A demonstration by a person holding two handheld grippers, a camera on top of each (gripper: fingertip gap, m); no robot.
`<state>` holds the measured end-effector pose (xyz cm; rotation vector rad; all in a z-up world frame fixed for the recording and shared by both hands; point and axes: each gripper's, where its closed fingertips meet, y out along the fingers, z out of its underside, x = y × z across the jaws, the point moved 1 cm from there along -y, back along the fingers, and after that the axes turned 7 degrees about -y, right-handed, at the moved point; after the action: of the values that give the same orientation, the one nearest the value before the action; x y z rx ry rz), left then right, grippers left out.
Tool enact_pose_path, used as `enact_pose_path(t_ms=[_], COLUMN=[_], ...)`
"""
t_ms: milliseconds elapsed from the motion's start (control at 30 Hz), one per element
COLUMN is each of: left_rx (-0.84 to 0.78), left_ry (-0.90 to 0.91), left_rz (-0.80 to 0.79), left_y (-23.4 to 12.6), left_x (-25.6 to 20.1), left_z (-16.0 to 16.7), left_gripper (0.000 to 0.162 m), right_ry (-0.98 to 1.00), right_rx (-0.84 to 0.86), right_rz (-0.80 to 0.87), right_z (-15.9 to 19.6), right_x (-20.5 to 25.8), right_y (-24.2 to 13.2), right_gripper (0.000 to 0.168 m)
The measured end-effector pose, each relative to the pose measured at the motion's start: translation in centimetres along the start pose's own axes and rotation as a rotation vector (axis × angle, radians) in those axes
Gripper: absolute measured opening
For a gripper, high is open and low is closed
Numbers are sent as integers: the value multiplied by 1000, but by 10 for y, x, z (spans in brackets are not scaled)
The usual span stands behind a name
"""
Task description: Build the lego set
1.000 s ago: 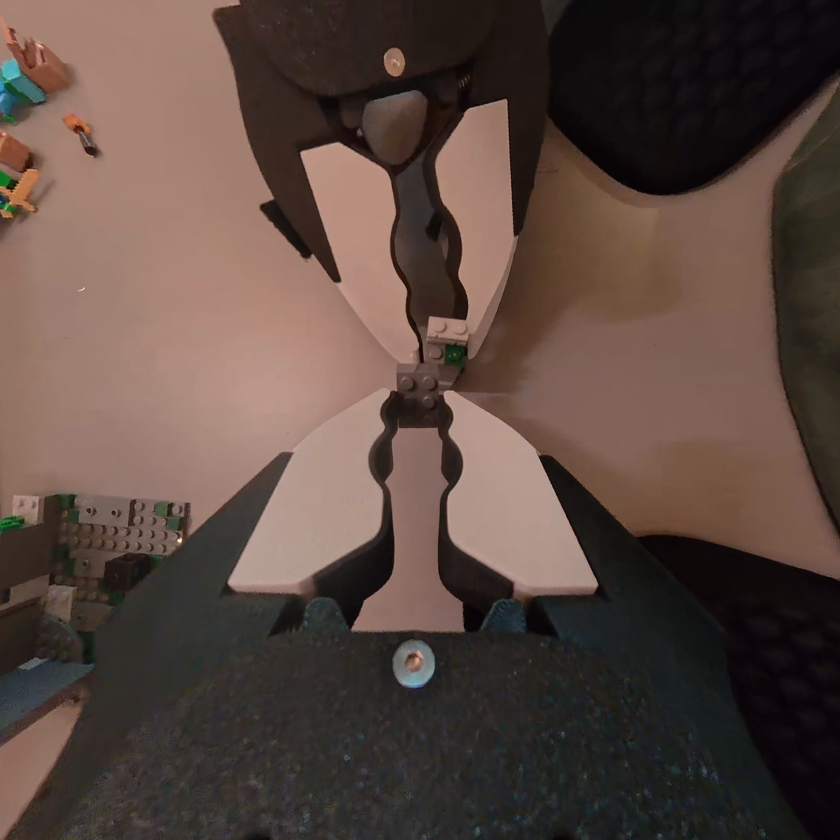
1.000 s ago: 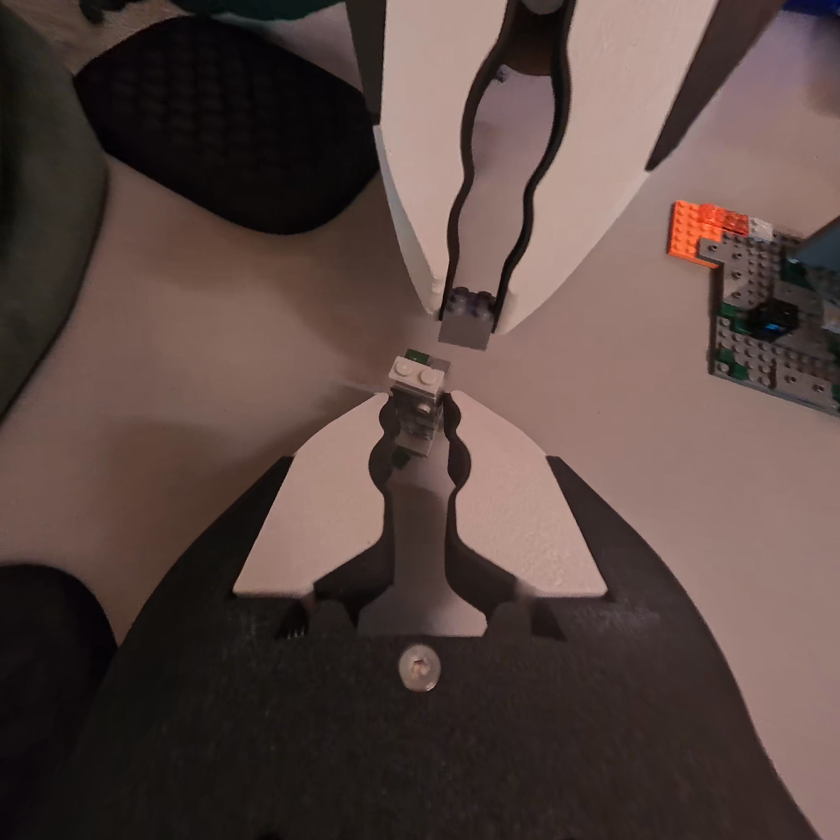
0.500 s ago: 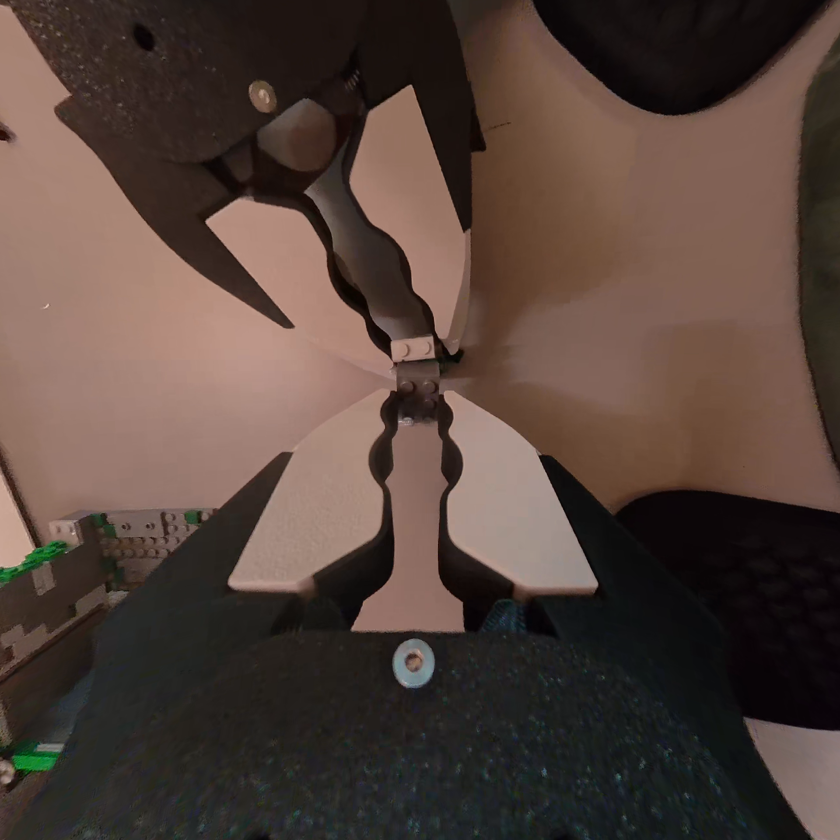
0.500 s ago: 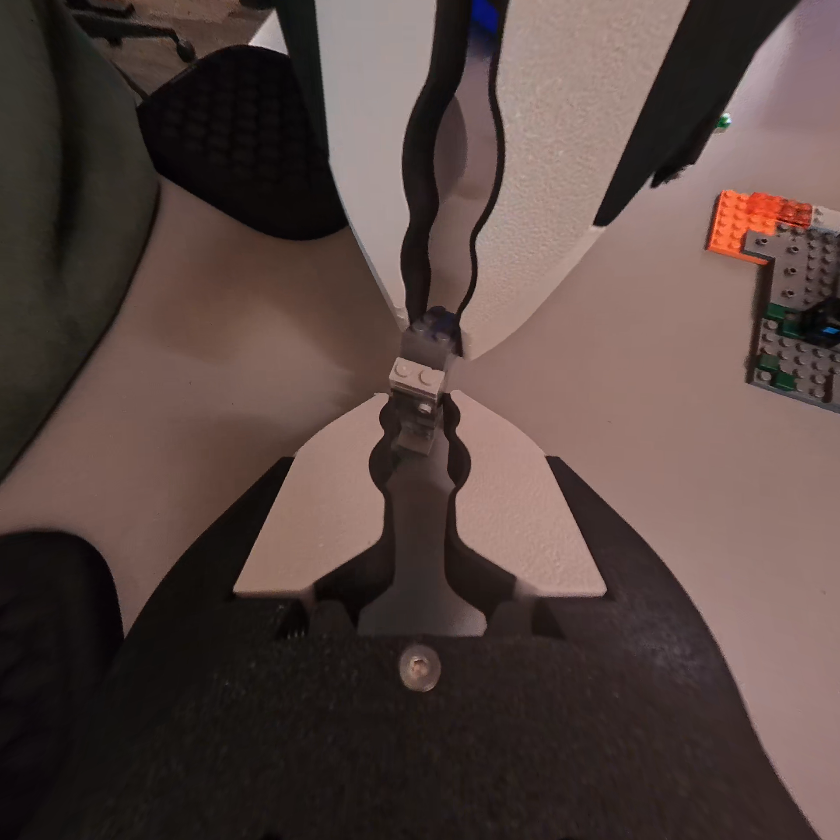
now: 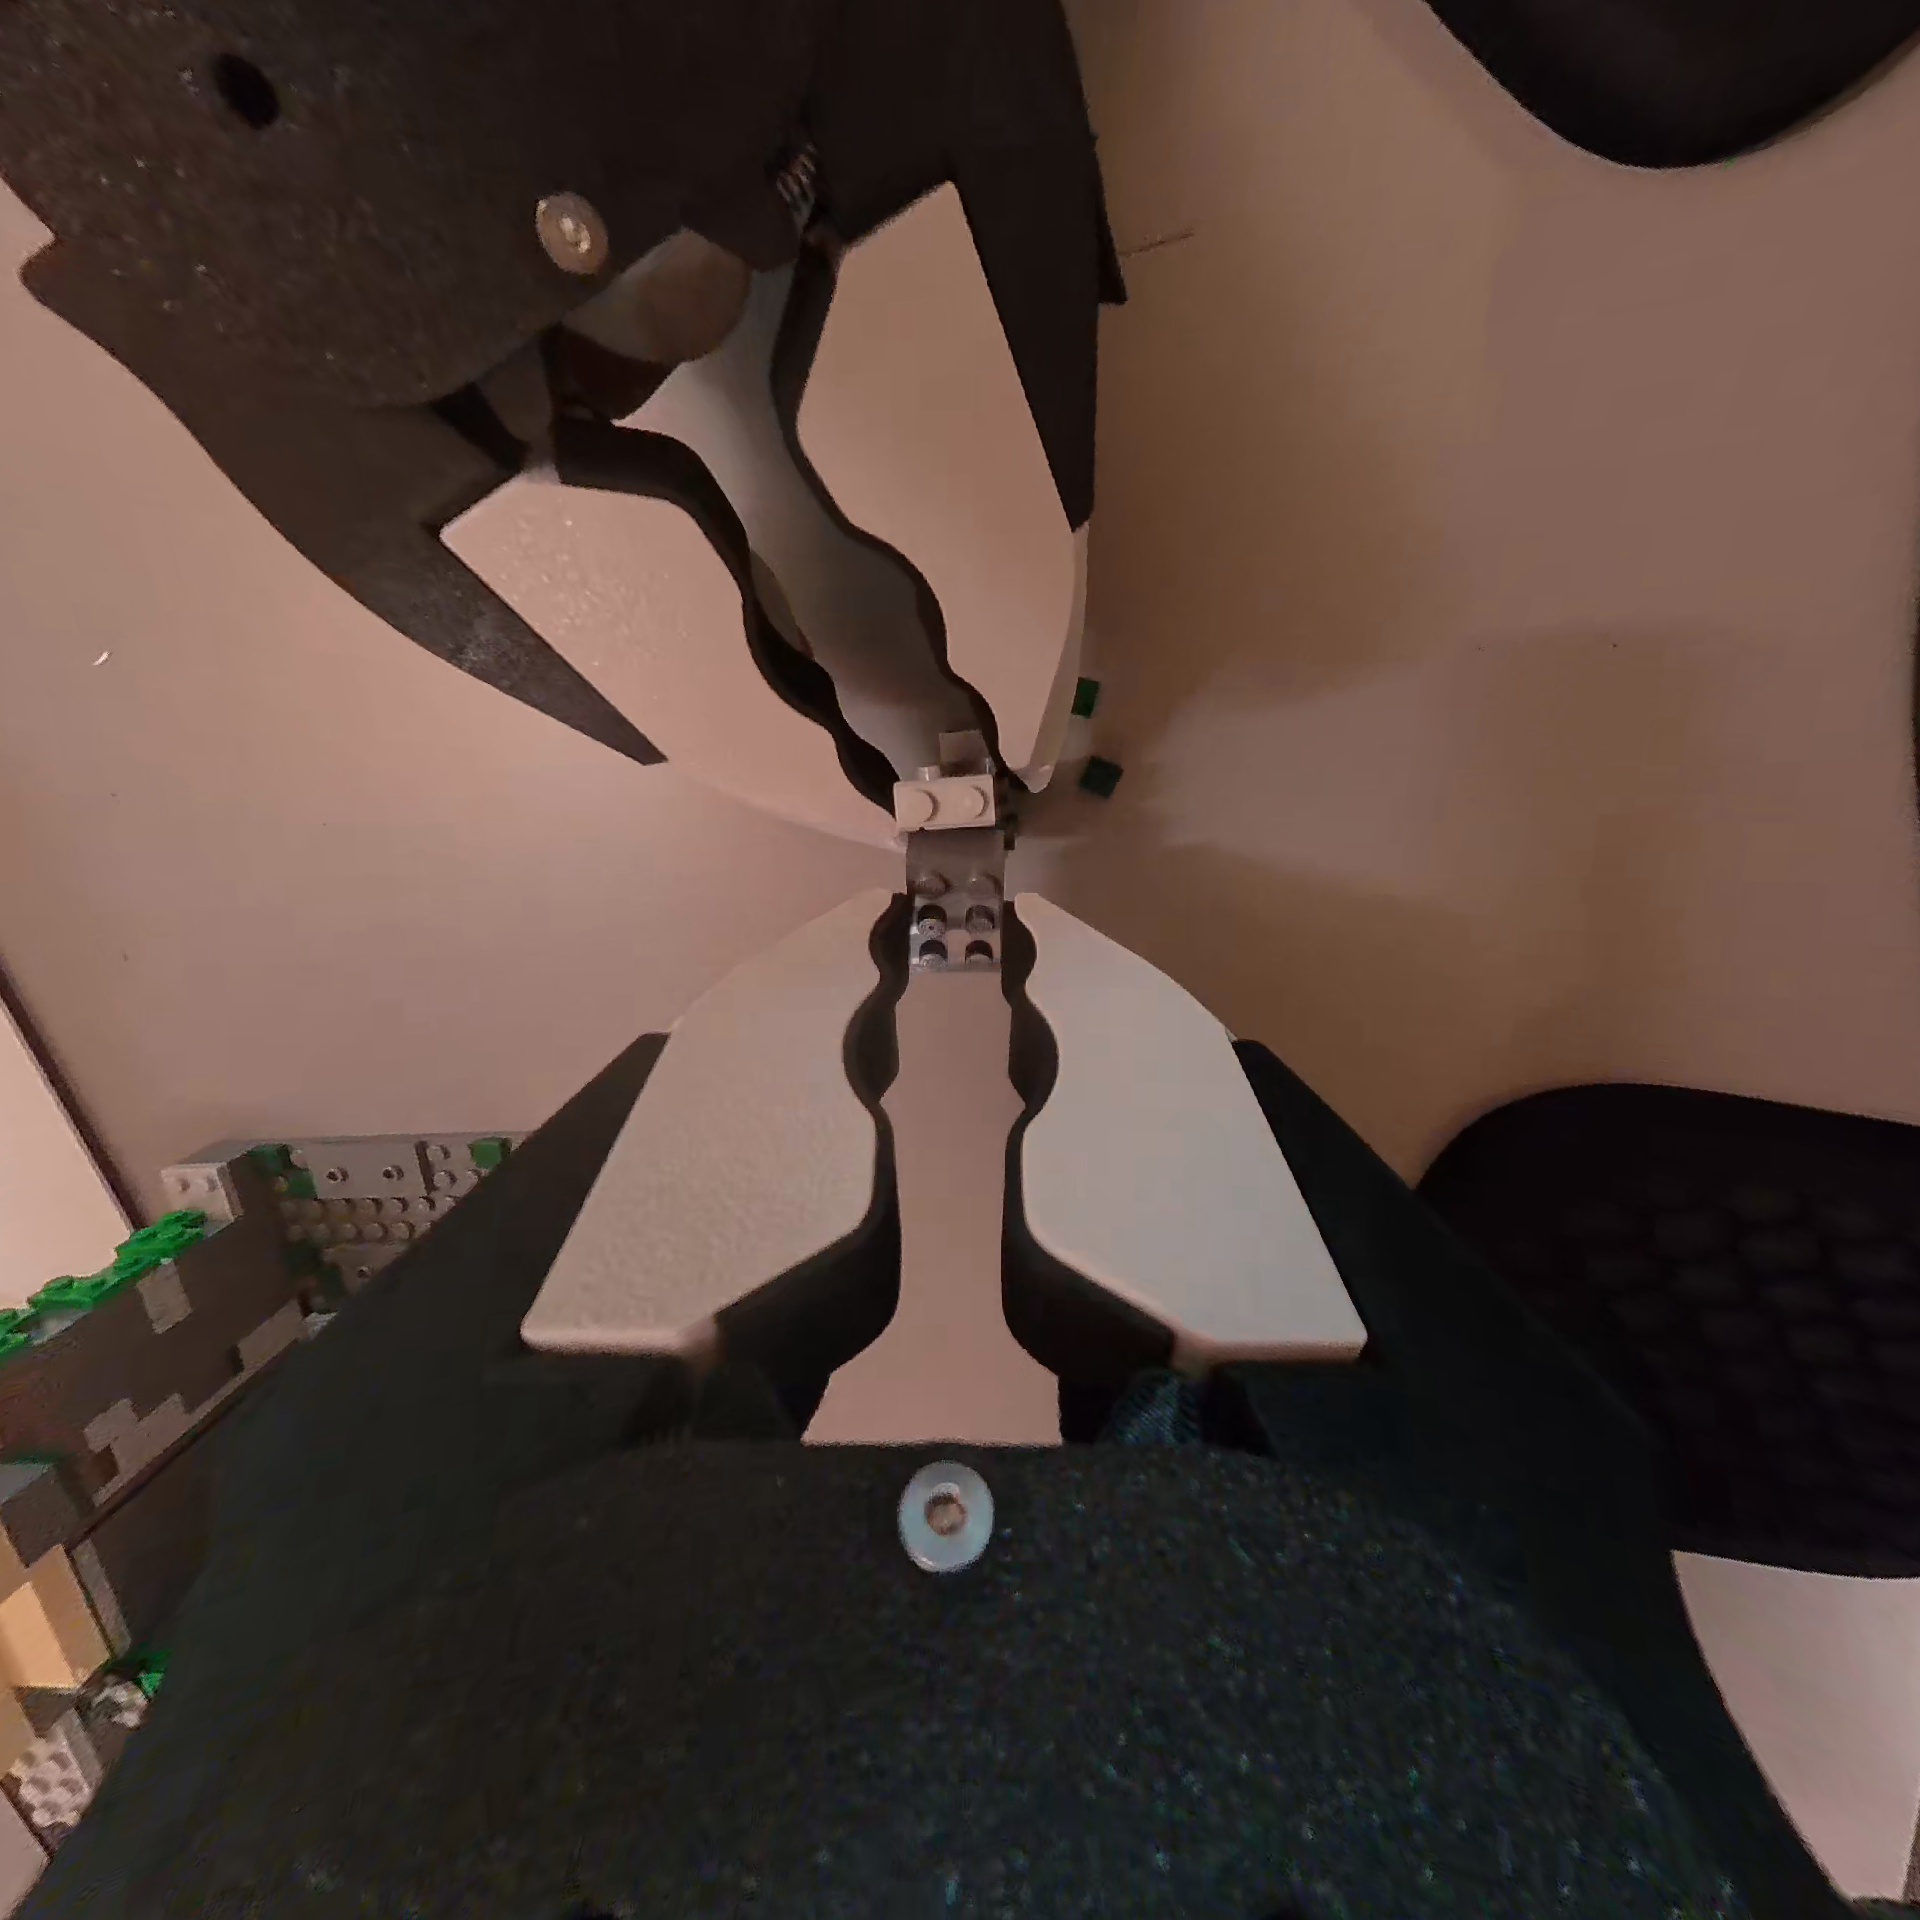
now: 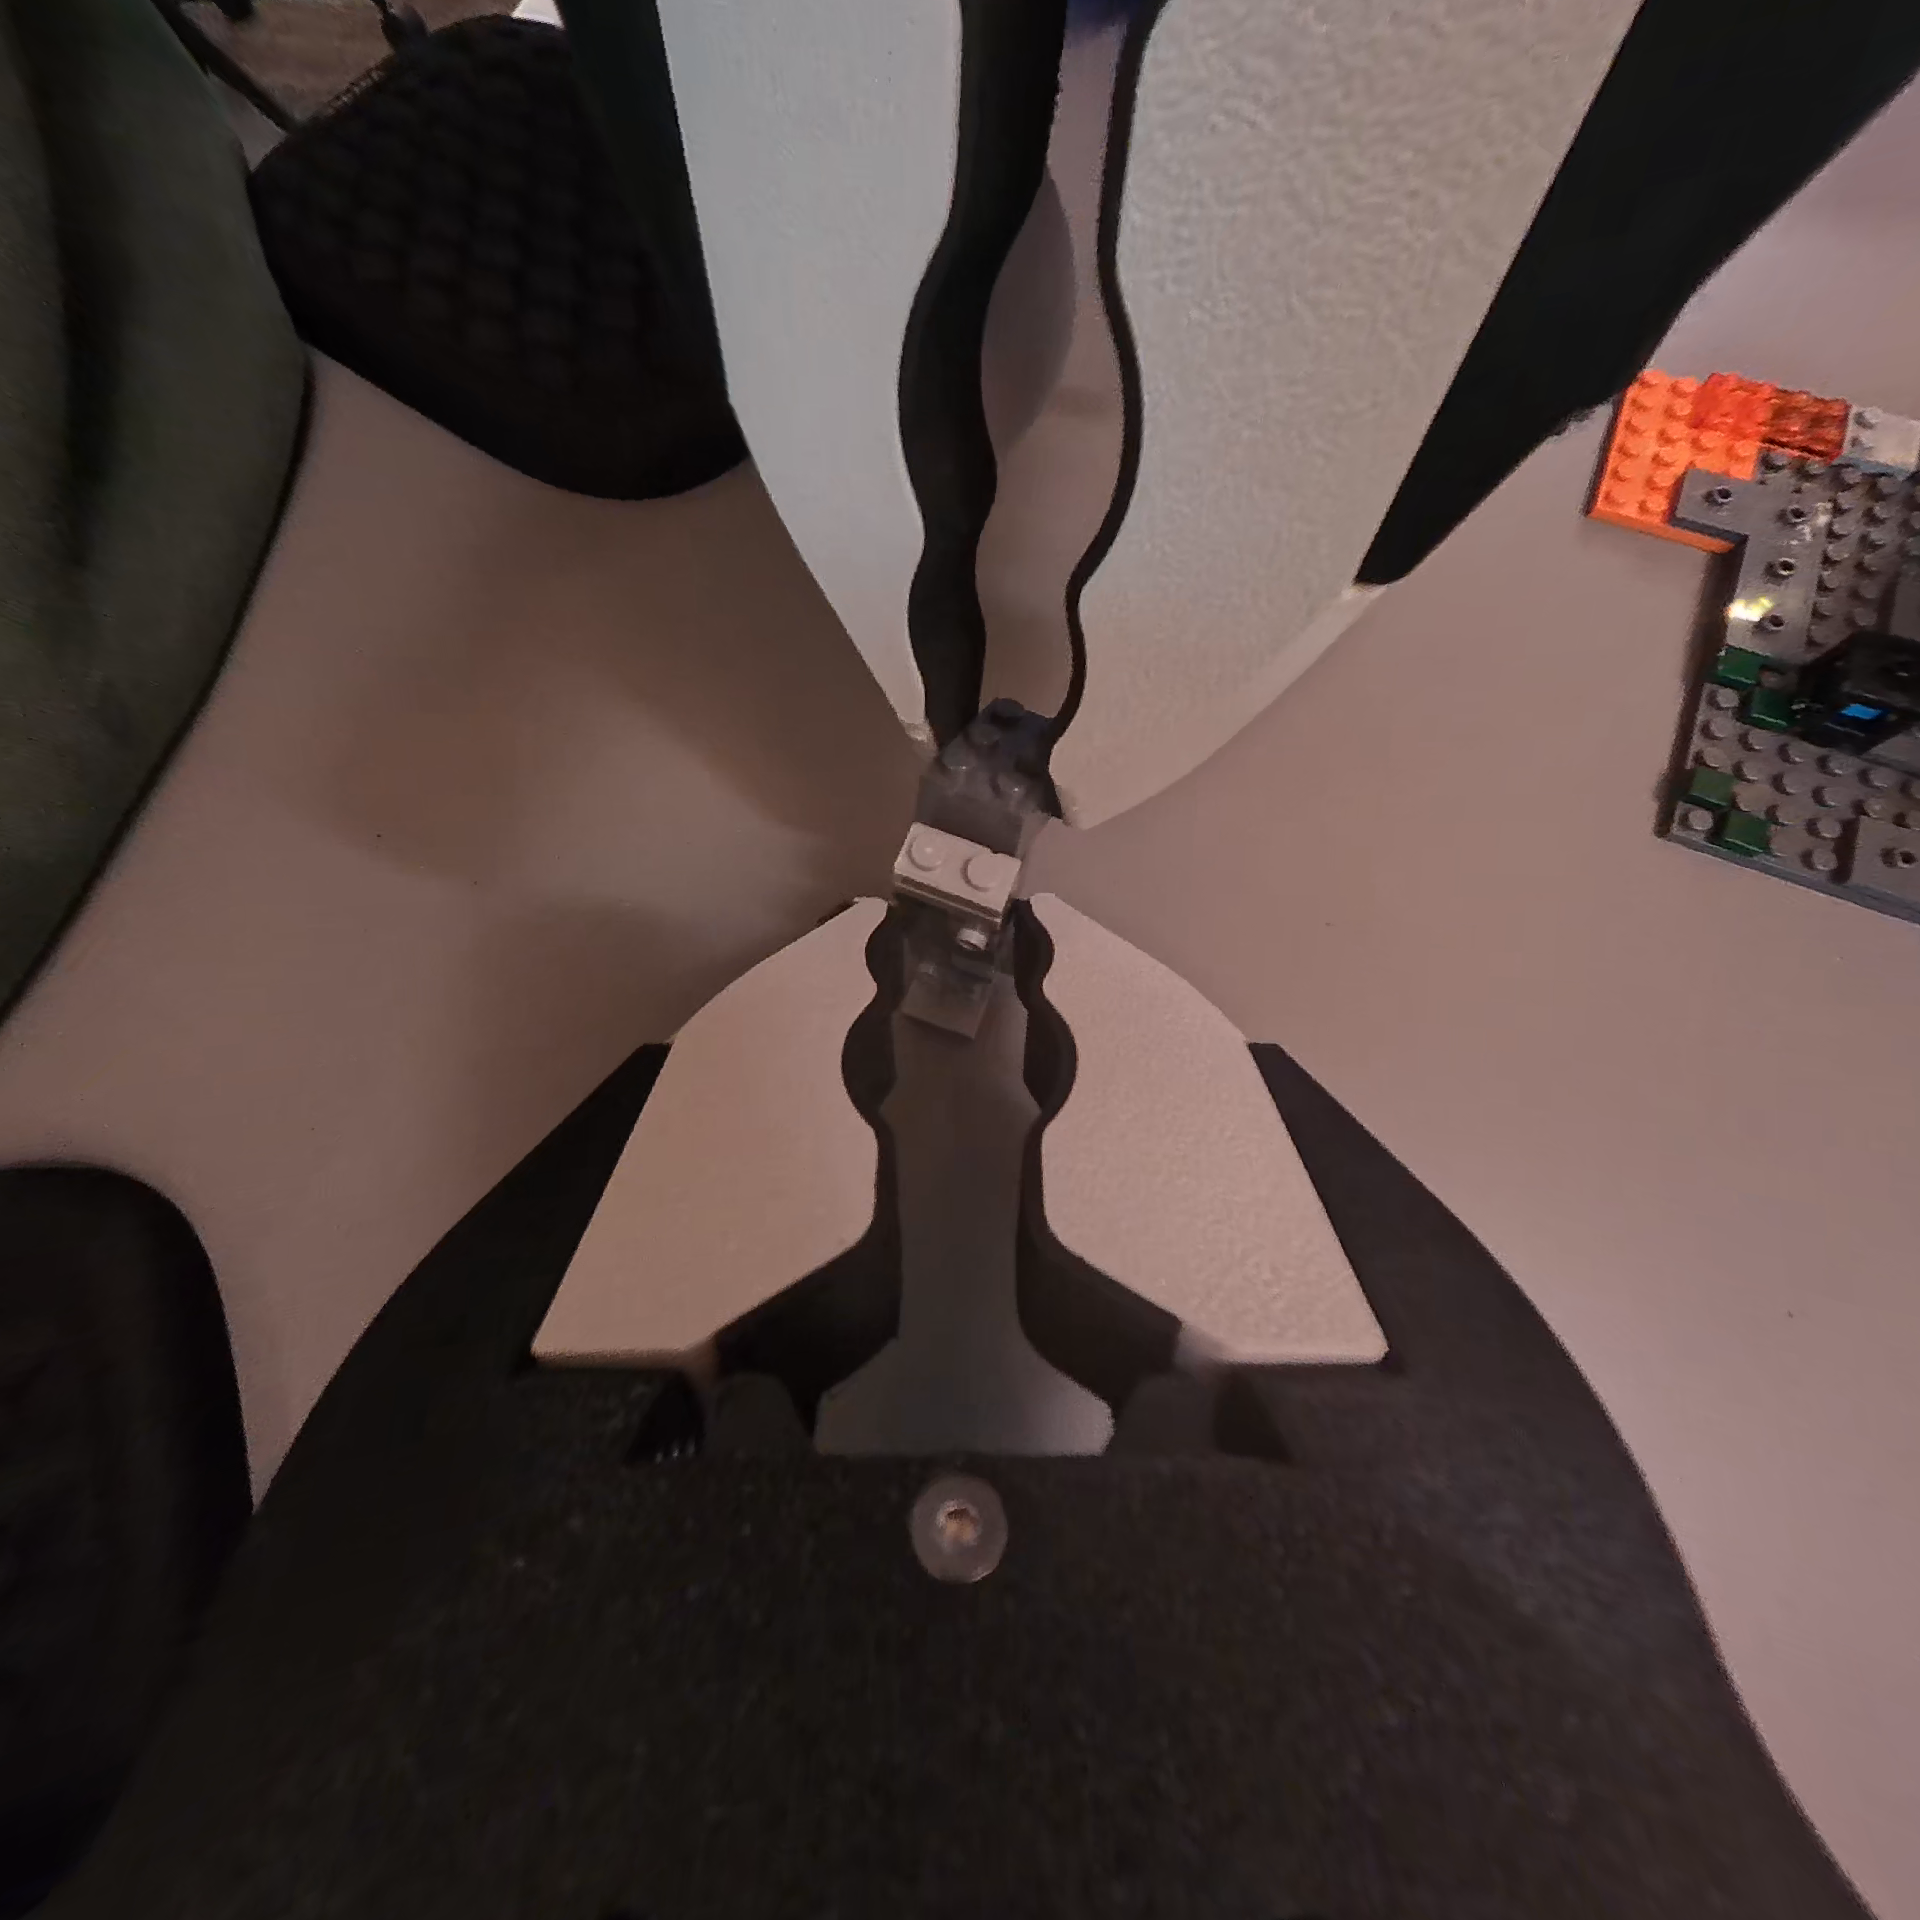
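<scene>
We noted a dark grey studded brick (image 5: 957,921) against a light grey stud-topped piece (image 5: 941,802). Gripper fingers (image 5: 1164,1164) were white with black wavy inner edges. The table (image 5: 312,883) was plain beige. The baseplate build (image 6: 1808,717) was grey with green squares and an orange corner (image 6: 1673,457). The cushion (image 5: 1704,1309) was black, dimple-patterned.

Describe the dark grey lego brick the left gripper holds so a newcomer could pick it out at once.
Start in the left wrist view at the left gripper, whose white fingers close at the picture's centre. Clamped between their tips is the dark grey brick, studs facing the camera. Unlike the light grey piece it meets, held by the right gripper, it is darker and shows four studs.
</scene>
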<state>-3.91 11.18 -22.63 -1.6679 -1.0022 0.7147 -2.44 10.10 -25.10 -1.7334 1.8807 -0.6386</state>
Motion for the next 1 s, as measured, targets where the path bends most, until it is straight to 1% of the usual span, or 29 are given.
enact_pose_path(t_ms=[167,300,400,467,600,667,833,1000], left_rx=[12,15,9,1,-1,4,6,13], left_ry=[-1,-5,-3,-3,4,5,-7,-23], left_rz=[-4,-9,-16,-24,-29,-32,-47,-54], left_y=[1,1,0,-1,0,0,0,0], left_x=[0,0,0,0,-2,-2,-2,-1], left_z=[1,2,1,0,0,0,-2,-1], left_gripper=[16,16,16,16,16,16,16,16], right_ry=[0,26,73,118,273,365,656,766], right_rx=[-17,-44,-114,-152,-229,-258,-299,-334], right_rz=[23,51,85,138,245,270,293,266], right_z=[-4,-9,-16,-18,-23,-26,-21,-20], right_x=[-1,-2,-2,-5,-8,-9,-16,-15], right_y=[-1,-6,-15,-20,-25,-26,-27,-23], right_gripper=[22,28,30,30,28,28,29,29])
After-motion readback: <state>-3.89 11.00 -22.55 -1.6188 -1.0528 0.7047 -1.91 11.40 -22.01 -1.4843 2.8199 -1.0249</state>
